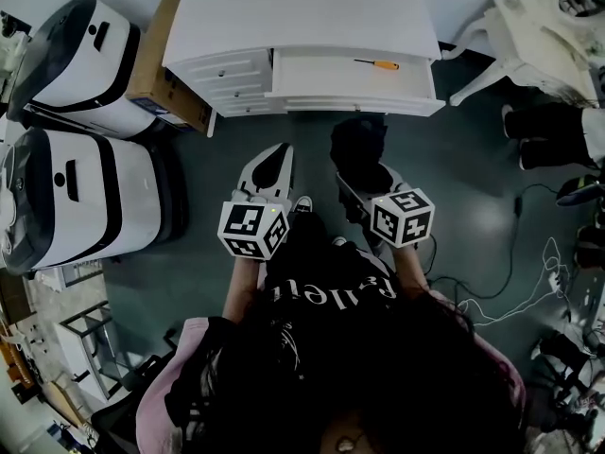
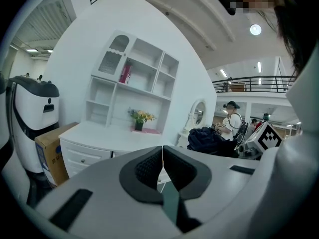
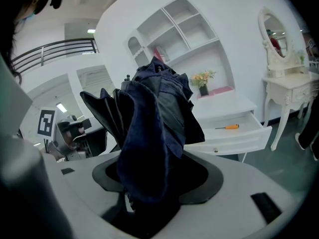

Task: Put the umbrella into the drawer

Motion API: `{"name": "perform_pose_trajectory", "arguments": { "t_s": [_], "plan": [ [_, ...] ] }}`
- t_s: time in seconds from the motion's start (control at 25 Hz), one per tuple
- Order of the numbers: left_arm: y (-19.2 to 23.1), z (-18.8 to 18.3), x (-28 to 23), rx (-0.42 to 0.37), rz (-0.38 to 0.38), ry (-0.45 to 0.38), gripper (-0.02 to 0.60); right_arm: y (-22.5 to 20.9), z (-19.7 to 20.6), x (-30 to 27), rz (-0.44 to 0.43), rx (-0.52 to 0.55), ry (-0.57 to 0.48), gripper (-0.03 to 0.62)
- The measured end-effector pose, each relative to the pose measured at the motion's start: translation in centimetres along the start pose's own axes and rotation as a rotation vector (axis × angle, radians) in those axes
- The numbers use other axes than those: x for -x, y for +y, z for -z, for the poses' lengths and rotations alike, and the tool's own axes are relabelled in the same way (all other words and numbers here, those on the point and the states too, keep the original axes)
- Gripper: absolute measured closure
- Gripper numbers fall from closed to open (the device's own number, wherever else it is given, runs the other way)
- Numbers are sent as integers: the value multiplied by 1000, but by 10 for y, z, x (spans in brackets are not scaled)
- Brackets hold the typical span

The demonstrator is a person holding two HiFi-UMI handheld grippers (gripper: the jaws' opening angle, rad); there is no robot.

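Observation:
A dark navy folded umbrella point(image 1: 359, 148) point(image 3: 154, 118) stands up from my right gripper point(image 1: 354, 187) point(image 3: 155, 185), which is shut on its lower part; the loose fabric hides the pads. Straight ahead, the white dresser point(image 1: 284, 12) has its right drawer point(image 1: 326, 76) point(image 3: 239, 136) pulled out, with an orange-handled screwdriver point(image 1: 379, 64) point(image 3: 228, 127) lying inside. The umbrella is short of the drawer, over the dark floor. My left gripper point(image 1: 276, 159) point(image 2: 162, 156) is level beside it, jaws shut with nothing between them. In the left gripper view the umbrella point(image 2: 209, 140) shows at the right.
Two white machines with black trim point(image 1: 80, 60) point(image 1: 76, 201) stand at the left, a cardboard box point(image 1: 163, 69) beside the dresser. A white ornate dressing table point(image 1: 534, 26) is at the right. Cables point(image 1: 529, 282) trail on the floor. Other people are far off.

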State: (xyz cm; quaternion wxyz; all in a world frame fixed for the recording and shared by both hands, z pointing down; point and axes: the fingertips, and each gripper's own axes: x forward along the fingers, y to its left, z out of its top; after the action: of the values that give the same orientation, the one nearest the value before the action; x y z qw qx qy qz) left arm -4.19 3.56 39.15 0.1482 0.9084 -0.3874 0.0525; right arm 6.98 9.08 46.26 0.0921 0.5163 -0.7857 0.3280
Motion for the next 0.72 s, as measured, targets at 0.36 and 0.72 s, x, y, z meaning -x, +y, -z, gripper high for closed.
{"name": "perform_pose_trajectory", "arguments": {
  "t_s": [0.36,0.72],
  "plan": [
    [53,-17,-35,3,60,7,565,-1,-32,-50,58,-15,-10,314],
    [114,-27,-53,6,72,21,565,0,-54,-105,90,-34,-4,315]
  ]
}}
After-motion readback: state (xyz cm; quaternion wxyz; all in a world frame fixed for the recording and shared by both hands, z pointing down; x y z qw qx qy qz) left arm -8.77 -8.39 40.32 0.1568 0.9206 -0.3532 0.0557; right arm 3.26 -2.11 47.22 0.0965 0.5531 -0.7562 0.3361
